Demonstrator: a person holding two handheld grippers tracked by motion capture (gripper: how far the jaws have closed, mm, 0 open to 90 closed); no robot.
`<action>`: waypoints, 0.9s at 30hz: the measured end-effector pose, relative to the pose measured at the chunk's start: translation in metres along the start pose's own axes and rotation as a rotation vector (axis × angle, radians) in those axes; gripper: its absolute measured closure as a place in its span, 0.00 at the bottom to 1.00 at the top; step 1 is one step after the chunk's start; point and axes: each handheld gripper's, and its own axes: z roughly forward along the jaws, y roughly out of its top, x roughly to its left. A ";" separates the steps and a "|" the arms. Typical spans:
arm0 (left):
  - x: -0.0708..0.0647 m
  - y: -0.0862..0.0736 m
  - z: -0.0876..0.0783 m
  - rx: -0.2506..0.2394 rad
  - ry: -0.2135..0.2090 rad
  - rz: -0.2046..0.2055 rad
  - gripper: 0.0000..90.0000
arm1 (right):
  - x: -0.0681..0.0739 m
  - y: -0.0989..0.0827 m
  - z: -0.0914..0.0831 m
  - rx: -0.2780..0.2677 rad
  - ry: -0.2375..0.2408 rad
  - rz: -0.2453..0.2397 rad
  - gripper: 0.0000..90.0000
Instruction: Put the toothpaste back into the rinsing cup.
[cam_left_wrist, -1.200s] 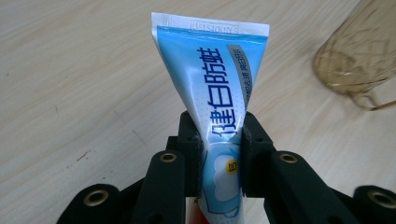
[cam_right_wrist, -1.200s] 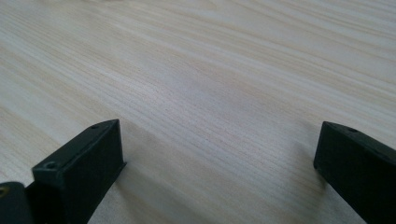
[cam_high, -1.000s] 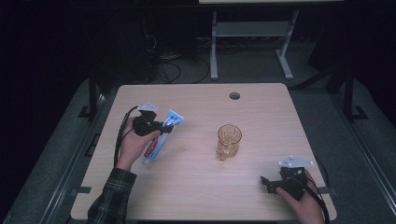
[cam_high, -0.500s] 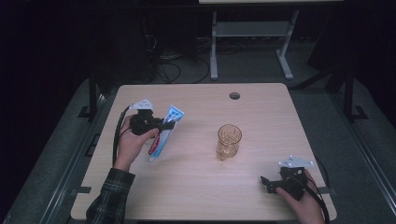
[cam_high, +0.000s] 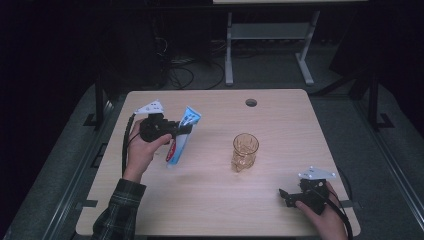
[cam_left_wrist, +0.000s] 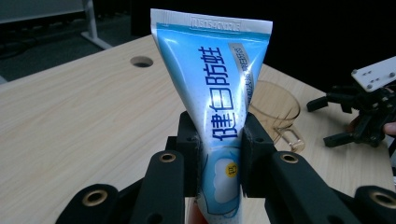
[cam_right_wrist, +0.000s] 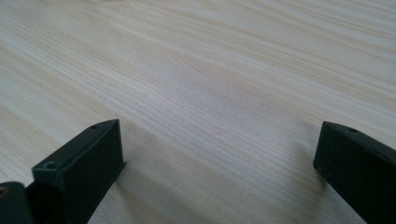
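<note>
Left gripper (cam_high: 184, 130): I have its jaws pinched on the toothpaste tube (cam_high: 181, 137), pads pressing the tube's flat faces a little below the middle; in the left gripper view the tube (cam_left_wrist: 219, 116) stands straight up between the two black jaws.

Tube position: lifted clear of the bench (cam_high: 210, 210), over its left part, well apart from the amber glass (cam_high: 245, 151).

Tube axis: long axis runs steeply on the high view, slanted from lower left to upper right. The crimped flat end points up and away from me; the cap end hangs down toward the bench surface, with the red portion low by the hand.

Step in hand: I judge this as the carry after pickup, the tube held aloft and not yet over the glass.

Next move: I would swing the tube rightward to the glass, keep the cap end lowest, centre it above the rim, then lower it in before releasing. The tube is soft, so a firmer squeeze could buckle it.

Right gripper (cam_high: 287, 196): jaws spread wide, nothing between them, resting low at the near right corner of the bench; its own view looks along bare wood grain (cam_right_wrist: 201, 84).
</note>
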 end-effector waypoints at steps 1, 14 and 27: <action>-0.001 0.001 0.001 -0.003 -0.006 0.006 0.81 | 0.000 0.000 0.000 0.000 0.000 0.000 0.01; -0.019 0.021 0.013 -0.029 -0.059 0.051 0.81 | 0.000 0.000 0.000 -0.002 -0.001 -0.002 0.01; -0.036 0.043 0.031 -0.056 -0.111 0.094 0.81 | 0.000 0.000 0.000 0.000 0.001 0.000 0.01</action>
